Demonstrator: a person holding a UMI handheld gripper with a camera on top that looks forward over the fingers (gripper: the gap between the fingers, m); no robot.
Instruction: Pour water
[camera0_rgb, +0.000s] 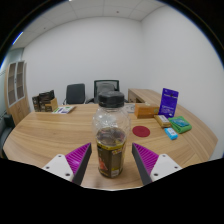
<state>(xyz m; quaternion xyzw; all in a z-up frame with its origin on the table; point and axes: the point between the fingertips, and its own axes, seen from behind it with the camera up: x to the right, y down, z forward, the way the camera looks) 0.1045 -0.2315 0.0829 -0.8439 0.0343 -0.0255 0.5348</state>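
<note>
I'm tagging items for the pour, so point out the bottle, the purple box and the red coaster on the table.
bottle (110, 140): gripper view, on its labelled body, between the fingers.
purple box (169, 101): gripper view, on its front face.
red coaster (142, 130): gripper view, on its flat top.

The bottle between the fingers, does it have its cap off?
No: the bottle carries a dark cap on its neck and stands upright on the wooden table, between the tool's two fingers.
</note>
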